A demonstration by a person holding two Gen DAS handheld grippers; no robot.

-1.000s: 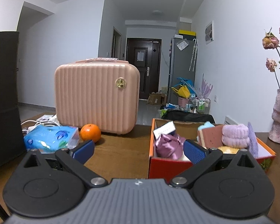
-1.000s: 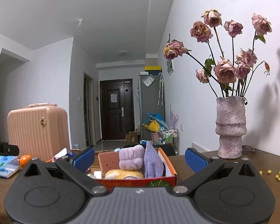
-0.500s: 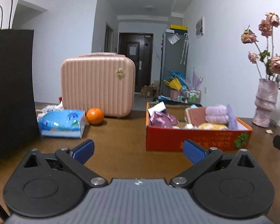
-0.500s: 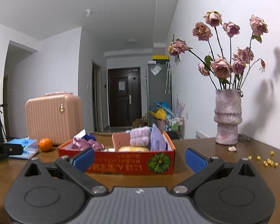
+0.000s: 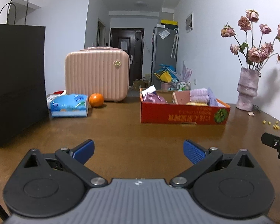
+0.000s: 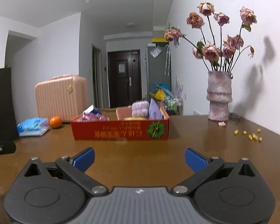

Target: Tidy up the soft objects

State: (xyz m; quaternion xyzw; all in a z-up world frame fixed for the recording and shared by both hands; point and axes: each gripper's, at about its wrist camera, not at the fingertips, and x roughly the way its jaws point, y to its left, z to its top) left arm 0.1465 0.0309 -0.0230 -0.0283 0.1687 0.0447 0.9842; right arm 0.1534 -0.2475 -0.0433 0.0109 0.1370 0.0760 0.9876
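Brown and glossy, the wooden worktop [image 5: 136, 130] runs back toward a white-walled hallway with a dark door at its far end. Near the middle stands a shallow red cardboard box [image 5: 184, 116] with a green pumpkin picture on its near wall. Inside it sit the soft things: a shiny purple fabric bundle [image 5: 154, 99] at the left end, a rolled lilac towel [image 5: 198, 96] toward the right, a pink sponge-like slab [image 5: 182, 97] just left of the towel, a flat lilac cloth [image 5: 211, 97] standing upright at the right, and something yellow [image 5: 197, 103] low in front of the towel.

Left of the box, well apart from it, lie a blue tissue pack [image 5: 70, 105] and an orange [image 5: 96, 100], the orange just in front of a ribbed pink vanity case [image 5: 97, 76]. A black paper bag [image 5: 16, 80] stands at the far left. At the right, a mottled pink vase [image 5: 247, 89] holds dried roses [image 5: 255, 37], with yellow crumbs [image 6: 250, 134] scattered on the worktop near it.

Both claws hover low over the bare near worktop, short of the box. The left claw [image 5: 139, 150] is released, its blue pads [image 5: 84, 150] spread wide with nothing between them. The right claw [image 6: 140, 158] is likewise released and empty, and its dark tip shows at the right edge of the left view.
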